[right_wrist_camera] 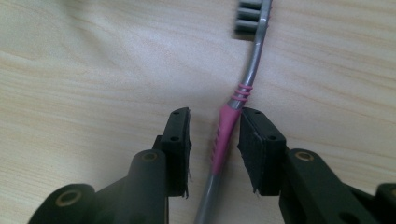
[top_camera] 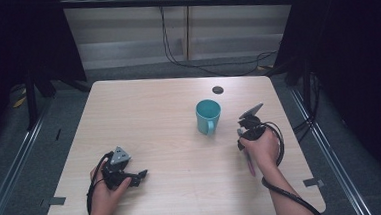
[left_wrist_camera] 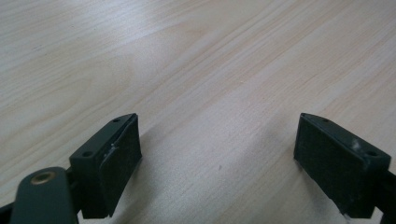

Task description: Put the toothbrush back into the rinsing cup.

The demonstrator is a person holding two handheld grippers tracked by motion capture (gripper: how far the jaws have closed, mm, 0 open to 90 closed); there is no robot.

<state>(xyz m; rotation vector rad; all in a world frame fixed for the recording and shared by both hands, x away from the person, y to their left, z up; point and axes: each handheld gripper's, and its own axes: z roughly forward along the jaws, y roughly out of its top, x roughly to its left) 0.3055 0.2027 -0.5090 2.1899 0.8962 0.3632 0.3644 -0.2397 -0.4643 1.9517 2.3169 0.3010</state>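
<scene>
A: High view first. Left gripper [top_camera: 141, 175] rested low on the table [top_camera: 170, 139], near the front left, nothing by it. Right gripper [top_camera: 242, 134] was down over the toothbrush [top_camera: 250, 165], which lay flat right of the teal cup [top_camera: 208, 116], well apart from it.

B: Left gripper view?

A: Jaws stood wide apart over bare wood, holding nothing.

B: Right gripper view?

A: Jaws straddled the toothbrush [right_wrist_camera: 226, 128] at its pink grip section, bristle head further out. The right pad [right_wrist_camera: 254, 149] looked to touch the handle or sit just beside it; the left pad [right_wrist_camera: 180, 149] had a clear gap. So narrowed around it, not clamped.

B: Advice for the grasp?

A: My guess: centre the handle between the pads before squeezing, or the near pad shoves it sideways. Keep the tips low at the tabletop, clamp on the pink rubber, then lift level.
</scene>
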